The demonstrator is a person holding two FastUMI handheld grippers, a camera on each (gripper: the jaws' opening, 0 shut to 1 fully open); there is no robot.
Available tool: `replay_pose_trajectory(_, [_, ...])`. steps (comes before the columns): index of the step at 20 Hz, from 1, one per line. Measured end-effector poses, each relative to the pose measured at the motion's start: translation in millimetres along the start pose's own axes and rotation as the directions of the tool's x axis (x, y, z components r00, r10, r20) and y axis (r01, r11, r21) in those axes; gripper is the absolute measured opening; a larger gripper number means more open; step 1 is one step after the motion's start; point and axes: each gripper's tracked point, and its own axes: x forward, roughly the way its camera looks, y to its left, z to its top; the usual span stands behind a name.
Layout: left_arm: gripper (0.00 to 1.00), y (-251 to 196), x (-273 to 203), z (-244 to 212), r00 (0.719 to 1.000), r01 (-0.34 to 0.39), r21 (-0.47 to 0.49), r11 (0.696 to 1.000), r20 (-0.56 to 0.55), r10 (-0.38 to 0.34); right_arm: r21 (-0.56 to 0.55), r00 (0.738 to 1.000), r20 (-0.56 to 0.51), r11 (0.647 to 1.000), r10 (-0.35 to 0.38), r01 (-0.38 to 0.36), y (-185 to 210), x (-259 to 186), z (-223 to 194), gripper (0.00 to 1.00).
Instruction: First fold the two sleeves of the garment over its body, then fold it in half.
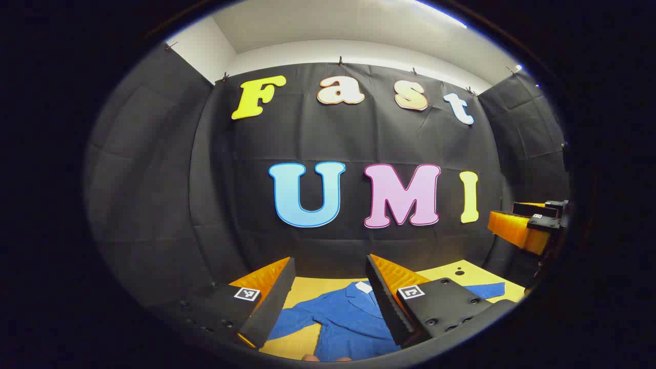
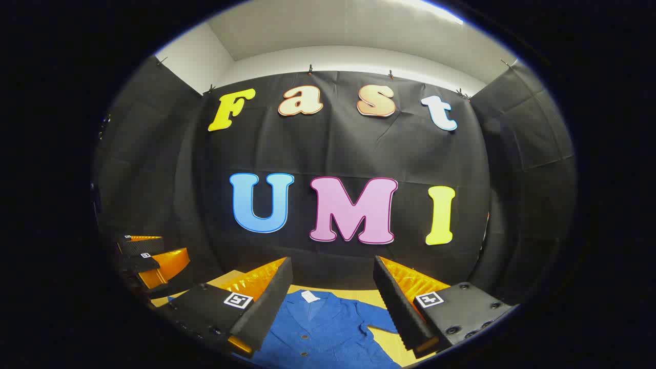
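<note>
Both the left gripper (image 1: 328,287) and the right gripper (image 2: 333,289) hang wide open, empty, above the blue shirt (image 2: 328,328) spread on the yellow surface (image 1: 307,287). The cloth looks light and limp; pinch each sleeve (image 1: 294,320) near its cuff.

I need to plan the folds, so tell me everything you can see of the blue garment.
The blue garment is a finely textured woven shirt or jacket with a collar, a white neck label and a row of small front buttons. It lies spread flat, front up and unfolded, on the yellow tabletop, sleeves reaching out to both sides. Both open grippers hang above it; neither touches it.
</note>
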Motion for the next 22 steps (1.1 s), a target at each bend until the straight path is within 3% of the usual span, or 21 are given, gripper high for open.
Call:
replay_pose_trajectory(14, [0.8,-16,-1,-8,1.0,0.027,0.002,1.0,0.002,-0.027,0.017,0.997,-0.042,0.998,-0.066,0.067,-26,-15,-16,0.99])
replay_pose_trajectory(22, [0.8,-22,0,-4,0.999,0.032,0.008,0.999,0.017,-0.033,0.023,0.997,-0.041,0.997,-0.067,0.068,-28,-12,-16,0.99])
